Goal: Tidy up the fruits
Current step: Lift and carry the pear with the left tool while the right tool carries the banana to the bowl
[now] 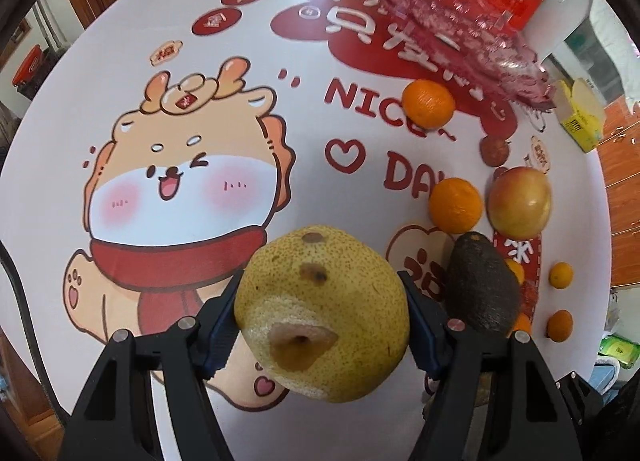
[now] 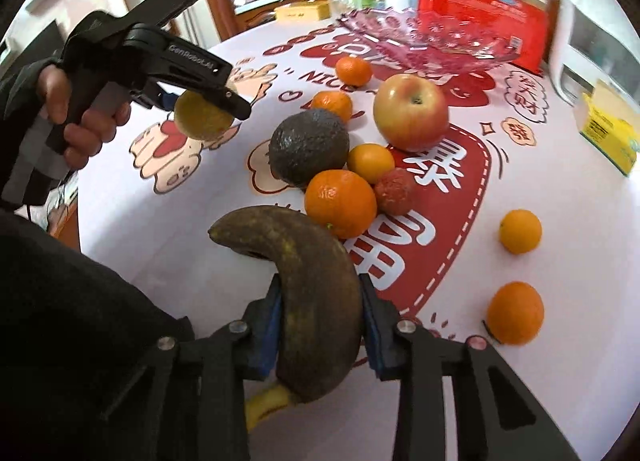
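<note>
My left gripper (image 1: 322, 301) is shut on a yellow-green pear (image 1: 322, 313) and holds it above the table; the pear (image 2: 202, 117) also shows in the right wrist view. My right gripper (image 2: 320, 301) is shut on a brown overripe banana (image 2: 308, 285) above the table's near edge. On the table lie a dark avocado (image 2: 308, 149), a red-yellow apple (image 2: 412, 113), several oranges such as one by the banana (image 2: 340, 201), and a red lychee (image 2: 394, 191). A pink glass fruit bowl (image 2: 424, 41) stands at the back.
A red box (image 2: 484, 17) stands behind the bowl. A white appliance (image 2: 580, 41) and a yellow carton (image 2: 612, 133) are at the right. The round table (image 2: 560, 241) has a printed cartoon cloth. Two small oranges (image 2: 520, 231) lie apart at the right.
</note>
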A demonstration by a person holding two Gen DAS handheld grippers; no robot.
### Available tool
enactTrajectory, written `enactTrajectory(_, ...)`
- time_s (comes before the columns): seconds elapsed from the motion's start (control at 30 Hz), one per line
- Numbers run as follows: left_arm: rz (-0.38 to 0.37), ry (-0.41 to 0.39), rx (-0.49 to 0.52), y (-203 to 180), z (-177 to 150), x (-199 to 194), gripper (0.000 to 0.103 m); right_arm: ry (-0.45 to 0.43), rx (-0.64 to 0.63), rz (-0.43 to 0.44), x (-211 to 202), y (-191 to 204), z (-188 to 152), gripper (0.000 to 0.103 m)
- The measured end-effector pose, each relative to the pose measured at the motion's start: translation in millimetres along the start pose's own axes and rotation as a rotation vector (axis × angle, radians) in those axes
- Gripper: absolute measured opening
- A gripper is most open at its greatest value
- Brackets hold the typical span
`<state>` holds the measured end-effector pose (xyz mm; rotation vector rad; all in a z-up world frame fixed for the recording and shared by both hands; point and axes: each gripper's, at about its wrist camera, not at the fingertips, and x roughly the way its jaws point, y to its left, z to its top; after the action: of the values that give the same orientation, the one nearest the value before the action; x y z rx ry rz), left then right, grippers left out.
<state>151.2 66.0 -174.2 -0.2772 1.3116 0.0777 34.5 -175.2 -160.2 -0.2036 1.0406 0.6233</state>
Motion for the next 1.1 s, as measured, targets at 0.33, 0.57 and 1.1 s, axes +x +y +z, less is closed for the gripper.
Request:
enactTrajectory(0.33, -0.026, -0.055, 0.062, 0, -13, -50, 0.070, -0.090, 0.065, -0.027, -40, 13, 0, 0.034)
enactTrajectory(0.57, -0.013, -0.069, 0.091, 5, 2, -84, 0.070, -0.158, 0.134, -0.057, -67, 8, 38, 0.034)
enactTrajectory(1.1, 0.029, -0.125, 0.231, -17, 117, -133, 0.070, -0.293, 0.269, -0.154, -73, -44, 152, 0.035)
